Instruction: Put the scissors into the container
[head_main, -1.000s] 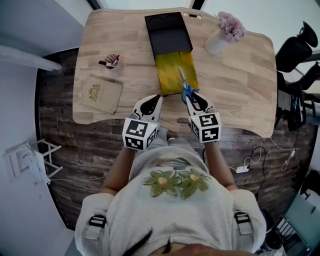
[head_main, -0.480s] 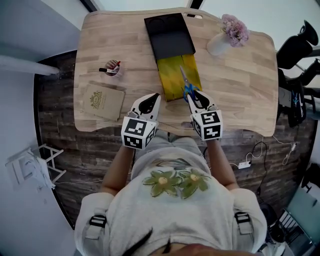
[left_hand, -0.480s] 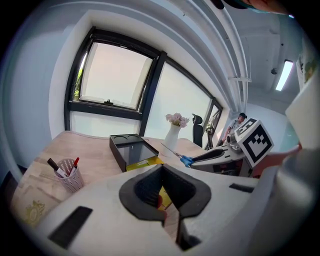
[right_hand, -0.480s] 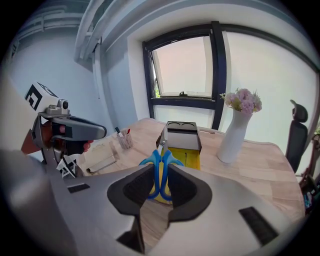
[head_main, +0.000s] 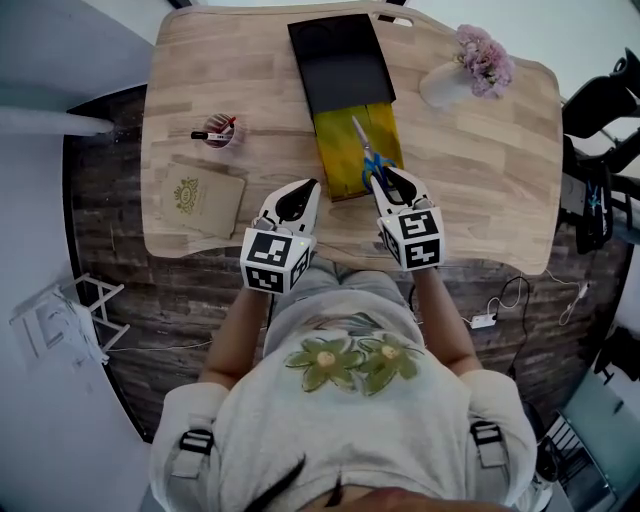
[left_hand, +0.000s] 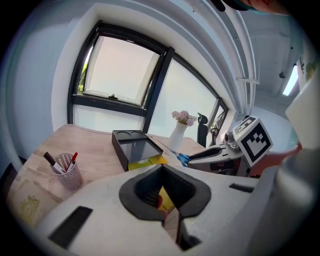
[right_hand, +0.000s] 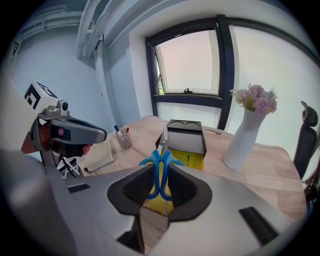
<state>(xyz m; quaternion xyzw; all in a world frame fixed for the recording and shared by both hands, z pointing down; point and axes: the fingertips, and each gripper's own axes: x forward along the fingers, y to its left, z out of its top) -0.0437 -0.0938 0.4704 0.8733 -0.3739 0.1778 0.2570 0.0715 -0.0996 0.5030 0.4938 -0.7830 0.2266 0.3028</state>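
Blue-handled scissors (head_main: 368, 158) hang over the yellow tray (head_main: 340, 150) that sticks out of the black container (head_main: 340, 60). Their blades point toward the container. My right gripper (head_main: 384, 183) is shut on the scissors' handles (right_hand: 160, 167), which sit between its pads in the right gripper view. My left gripper (head_main: 299, 192) hovers near the table's front edge, just left of the tray, jaws together with nothing in them. In the left gripper view the scissors (left_hand: 181, 158) and the right gripper (left_hand: 202, 154) show to the right of the container (left_hand: 135, 150).
A mesh pen cup (head_main: 218, 132) and a tan booklet (head_main: 202, 195) lie on the left of the wooden table (head_main: 480, 180). A white vase of pink flowers (head_main: 465, 72) stands at the back right. A black chair (head_main: 600, 150) is beyond the table's right edge.
My right gripper has carried the scissors a little forward, further over the yellow tray. The left gripper has stayed about where it was.
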